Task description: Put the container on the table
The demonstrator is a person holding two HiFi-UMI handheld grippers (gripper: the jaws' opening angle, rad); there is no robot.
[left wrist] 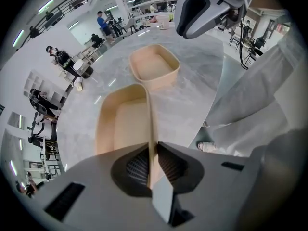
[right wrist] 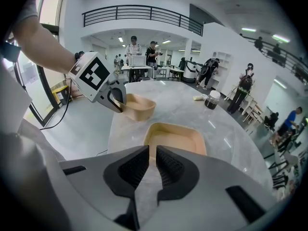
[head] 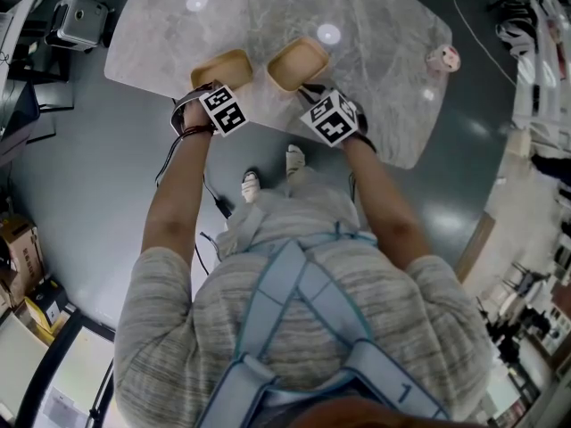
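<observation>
Two shallow tan containers sit side by side near the front edge of the marble table (head: 375, 52). My left gripper (head: 214, 86) is shut on the near wall of the left container (head: 221, 68); in the left gripper view that thin wall runs between the pads (left wrist: 139, 165) and the container (left wrist: 122, 124) stretches ahead. I cannot tell whether it rests on the table or hangs just above it. The right container (right wrist: 175, 138) stands on the table just beyond my right gripper (right wrist: 152, 153), whose jaws stand a narrow gap apart with only table showing between them.
A small dark cup (head: 443, 58) stands at the table's far right. The person's feet (head: 272, 172) are on the grey floor below the table's front edge. Desks and several people fill the hall behind the table.
</observation>
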